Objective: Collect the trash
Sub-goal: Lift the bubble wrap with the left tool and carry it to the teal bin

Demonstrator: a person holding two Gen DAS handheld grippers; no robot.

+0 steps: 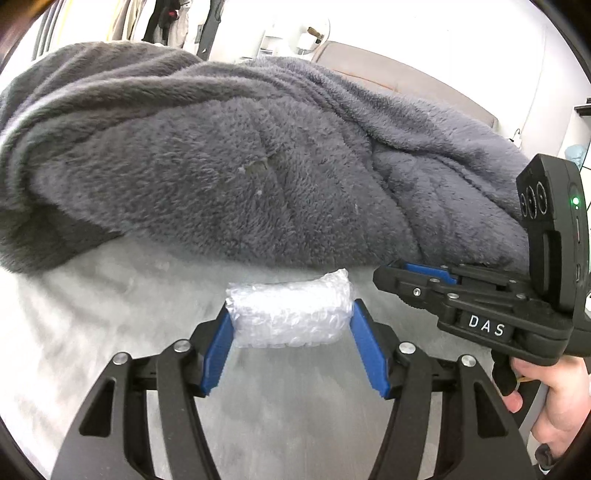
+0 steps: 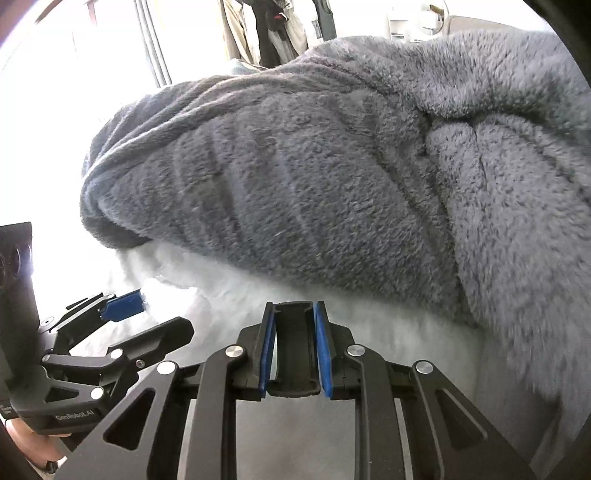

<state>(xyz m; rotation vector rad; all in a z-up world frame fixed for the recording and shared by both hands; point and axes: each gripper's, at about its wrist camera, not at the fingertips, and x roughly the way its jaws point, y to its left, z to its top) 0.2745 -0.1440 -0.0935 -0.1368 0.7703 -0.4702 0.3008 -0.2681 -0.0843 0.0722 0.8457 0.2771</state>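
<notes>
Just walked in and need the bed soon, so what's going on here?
A person is collecting trash off the bed with two handheld grippers. The left gripper is clamped on a wad of bubble wrap, in front of the bunched grey blanket. The right gripper is shut on a small black piece.

left wrist view: mounted behind left tool [image 1: 290, 314], looking forward and down along its fingers; close over the bed [image 1: 92, 314]
left wrist facing: toward grey fleece blanket [image 1: 258, 166], room wall and clutter at top edge
left wrist extras: right tool [image 1: 424, 286] seen side-on at right edge, hand [image 1: 554, 398] below it
right wrist view: behind right tool [image 2: 294, 325], forward and down; very near blanket [image 2: 332, 177]
right wrist extras: left tool [image 2: 122, 304] at lower left, partly washed out by glare
shared: same blanket mound, pale bed strip [image 2: 369, 325] under it, hanging clothes [image 2: 273, 26] in background; each view catches the other tool
</notes>
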